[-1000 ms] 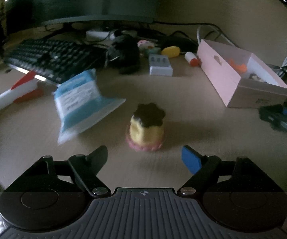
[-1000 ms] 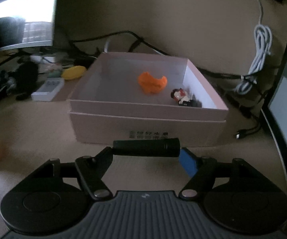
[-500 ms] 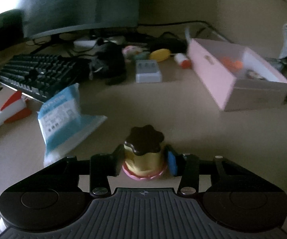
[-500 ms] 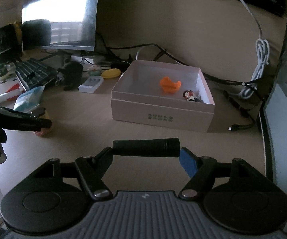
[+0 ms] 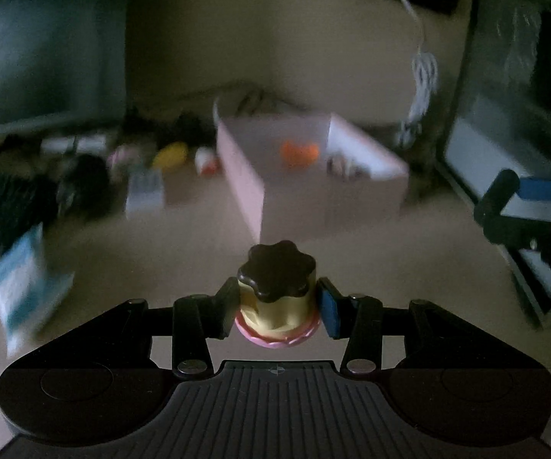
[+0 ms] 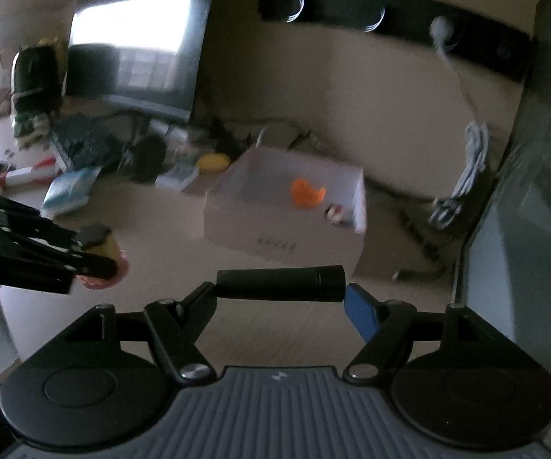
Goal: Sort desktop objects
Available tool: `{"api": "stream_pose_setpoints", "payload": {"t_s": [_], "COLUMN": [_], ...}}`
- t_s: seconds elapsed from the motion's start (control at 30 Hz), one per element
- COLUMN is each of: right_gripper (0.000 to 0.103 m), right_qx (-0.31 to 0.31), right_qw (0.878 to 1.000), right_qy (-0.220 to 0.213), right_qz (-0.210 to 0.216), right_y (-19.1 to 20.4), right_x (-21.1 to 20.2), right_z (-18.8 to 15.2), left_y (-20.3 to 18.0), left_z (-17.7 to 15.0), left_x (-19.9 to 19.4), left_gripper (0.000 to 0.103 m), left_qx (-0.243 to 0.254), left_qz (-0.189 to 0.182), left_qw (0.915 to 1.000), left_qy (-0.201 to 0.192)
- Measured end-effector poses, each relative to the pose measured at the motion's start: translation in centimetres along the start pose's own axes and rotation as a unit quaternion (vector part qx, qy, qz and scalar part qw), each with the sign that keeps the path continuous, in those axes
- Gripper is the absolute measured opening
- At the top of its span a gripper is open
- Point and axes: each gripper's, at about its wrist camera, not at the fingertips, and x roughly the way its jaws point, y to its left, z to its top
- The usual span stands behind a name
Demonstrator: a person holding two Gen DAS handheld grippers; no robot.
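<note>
Dim light falls across a cluttered beige desk (image 5: 390, 267), much of it blurred. Seen from the left wrist, the left gripper (image 5: 277, 308) clamps a toy cupcake (image 5: 276, 298) — yellow body, dark scalloped top, pink base — between its two pads, near the camera. Beyond it sits an open pink box (image 5: 245, 183) holding an orange toy (image 5: 299, 153); a blue-and-white packet (image 5: 26, 287) lies at far left, and the right gripper (image 5: 520, 202) shows at the right edge.

From the right wrist, the right gripper (image 6: 279, 285) holds a black cylinder (image 6: 280, 283) crosswise between its fingers (pressed end to end). At left, the left gripper (image 6: 88, 256) carries the cupcake clear of the desk, well short of the box (image 6: 275, 237).
</note>
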Motion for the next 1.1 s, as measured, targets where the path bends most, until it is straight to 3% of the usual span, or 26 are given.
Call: {"api": "stream_pose_setpoints", "payload": {"t_s": [0.13, 0.2, 0.3, 0.37, 0.43, 0.53, 0.67, 0.83, 1.03, 1.1], "right_gripper": [0.074, 0.074, 0.078, 0.081, 0.086, 0.086, 0.086, 0.086, 0.085, 0.072], "right_qx": [0.042, 0.064, 0.106, 0.113, 0.110, 0.102, 0.045, -0.009, -0.031, -0.024], "right_qw": [0.996, 0.992, 0.987, 0.985, 0.985, 0.990, 0.999, 0.998, 0.995, 0.995], "right_qy": [-0.072, -0.102, -0.112, -0.119, -0.119, -0.077, -0.017, 0.030, 0.029, 0.041], "right_qz": [-0.032, -0.041, -0.048, -0.051, -0.059, -0.058, -0.022, 0.049, 0.086, 0.082], "right_y": [-1.1, -1.6, -2.7, -3.1, -3.1, -2.1, 2.0, 8.1, 14.4, 16.1], "right_x": [1.1, 2.4, 4.0, 4.1, 4.4, 6.0, 8.6, 12.1, 18.1, 20.8], "right_z": [4.8, 7.9, 11.7, 12.2, 11.4, 9.4, 6.5, 5.9, 8.7, 9.7], "left_y": [-1.2, -1.4, -0.2, 1.5, 3.5, 6.6, 11.1, 16.2, 19.7, 20.2], "left_z": [7.0, 10.0, 11.1, 9.7, 7.4, 3.2, -0.7, -2.6, -3.5, -3.7], "left_x": [1.9, 3.6, 4.1, 3.4, 3.1, 3.1, 2.2, -0.1, -2.7, -3.3], "left_gripper": [0.049, 0.070, 0.082, 0.094, 0.095, 0.095, 0.095, 0.097, 0.097, 0.097], "left_qx": [0.025, 0.033, 0.034, 0.021, 0.005, -0.022, -0.098, -0.154, -0.179, -0.185], "left_qz": [-0.002, -0.008, 0.013, 0.017, 0.036, 0.085, 0.131, 0.171, 0.180, 0.174], "left_qw": [0.9956, 0.9952, 0.9949, 0.9955, 0.9970, 0.9961, 0.9854, 0.9715, 0.9652, 0.9651], "left_qy": [-0.091, -0.092, -0.094, -0.091, -0.069, -0.014, 0.046, 0.057, 0.062, 0.062]}}
